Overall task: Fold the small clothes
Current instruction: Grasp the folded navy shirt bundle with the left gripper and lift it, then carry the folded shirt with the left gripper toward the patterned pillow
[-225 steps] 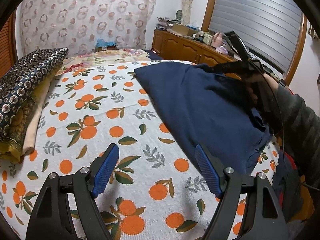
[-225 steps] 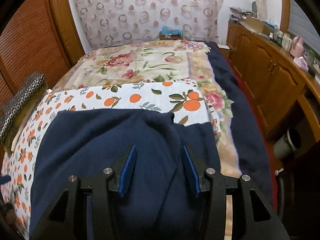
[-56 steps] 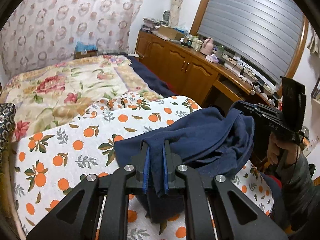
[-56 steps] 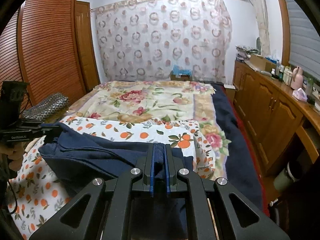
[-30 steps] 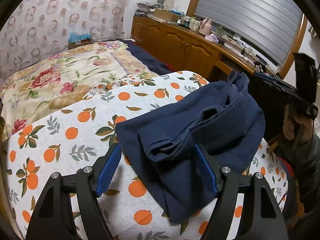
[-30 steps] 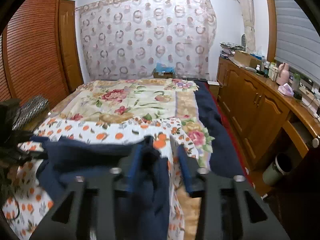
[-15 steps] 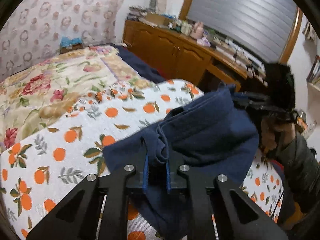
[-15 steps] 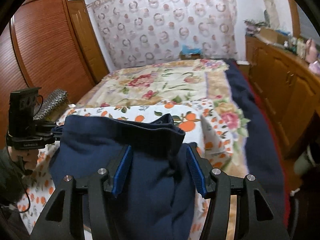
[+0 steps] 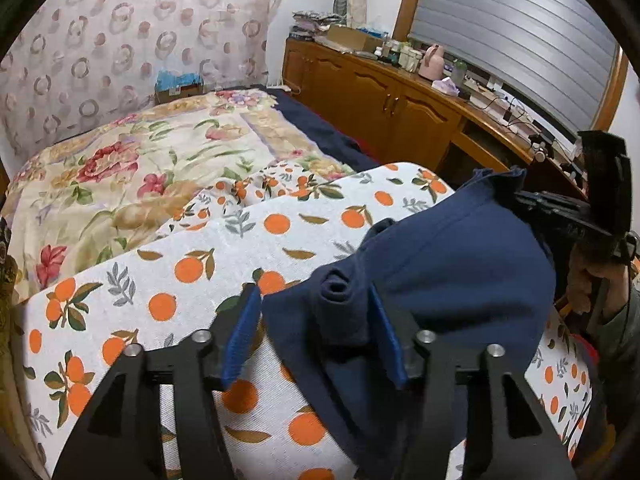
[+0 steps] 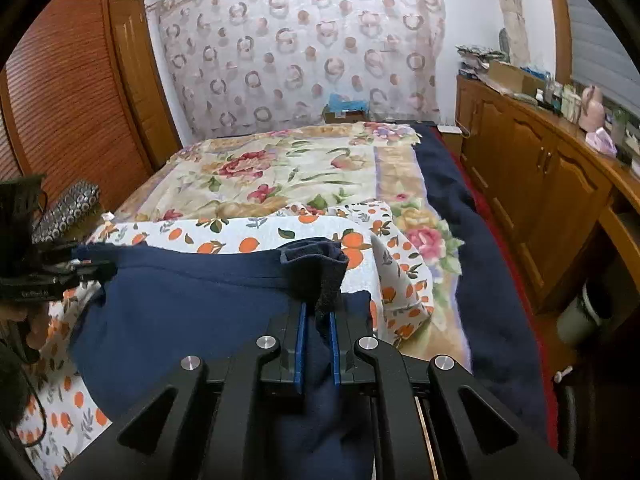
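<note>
While the navy garment (image 9: 460, 276) lies bunched on the orange-print sheet (image 9: 192, 280) at the near end of the bed (image 10: 304, 168), the left tool (image 9: 316, 332) stands over its near edge with its jaws opening; a rolled fold of the cloth sits between the blue pads (image 9: 242, 332), which do not press on it. The right tool (image 10: 317, 344) has its jaws closing narrowly on a raised corner of the same garment, and the cloth stands up pinched between them. A wooden cabinet (image 10: 532, 192) runs along the right side of the bed.
</note>
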